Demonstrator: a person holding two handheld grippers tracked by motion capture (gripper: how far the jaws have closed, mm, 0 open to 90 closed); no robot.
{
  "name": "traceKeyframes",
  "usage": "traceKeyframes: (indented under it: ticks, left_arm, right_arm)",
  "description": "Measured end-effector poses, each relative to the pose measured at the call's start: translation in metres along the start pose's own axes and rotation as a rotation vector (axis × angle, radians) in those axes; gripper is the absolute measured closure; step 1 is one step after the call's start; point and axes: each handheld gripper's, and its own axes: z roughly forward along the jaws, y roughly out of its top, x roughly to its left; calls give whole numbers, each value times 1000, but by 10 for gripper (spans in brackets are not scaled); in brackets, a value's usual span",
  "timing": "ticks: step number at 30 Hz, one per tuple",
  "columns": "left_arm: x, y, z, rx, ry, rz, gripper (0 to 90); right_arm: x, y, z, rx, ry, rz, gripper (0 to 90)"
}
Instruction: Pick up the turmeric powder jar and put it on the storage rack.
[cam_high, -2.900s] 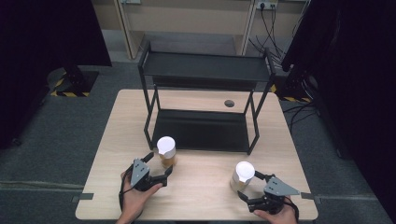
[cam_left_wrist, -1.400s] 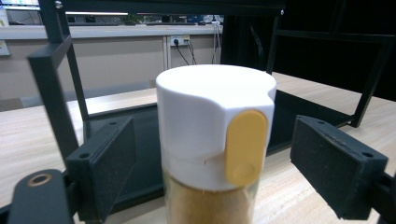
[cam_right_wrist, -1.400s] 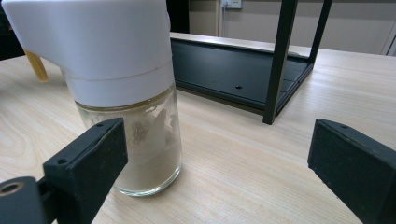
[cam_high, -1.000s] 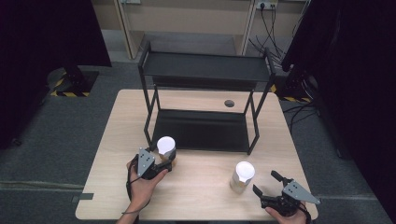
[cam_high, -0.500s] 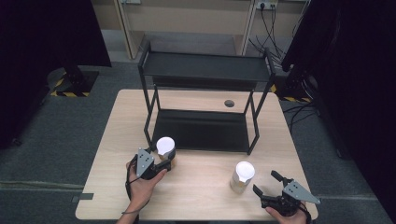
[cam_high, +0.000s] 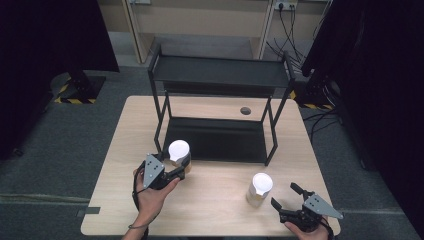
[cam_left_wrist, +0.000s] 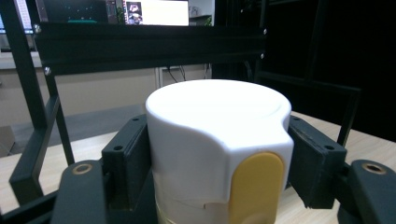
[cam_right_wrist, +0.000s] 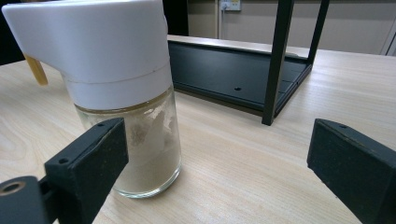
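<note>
Two white-lidded glass shaker jars sit on the pale wooden table (cam_high: 215, 200) — one (cam_high: 179, 152) clamped in the left gripper (cam_high: 175, 172) by the black metal rack (cam_high: 220, 80). Left gripper view: jaws pinch that jar's lid. Right gripper view: the right gripper (cam_right_wrist: 219, 172) gapes wide, empty, beside the other jar (cam_right_wrist: 126, 93), holding pale powder.
</note>
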Motion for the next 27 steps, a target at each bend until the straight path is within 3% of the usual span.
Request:
traceKeyframes:
  ticks: [27]
  left_arm:
    - [0, 44, 8, -32, 27, 10, 308]
  right_arm:
    - [1, -1, 0, -5, -8, 8, 60]
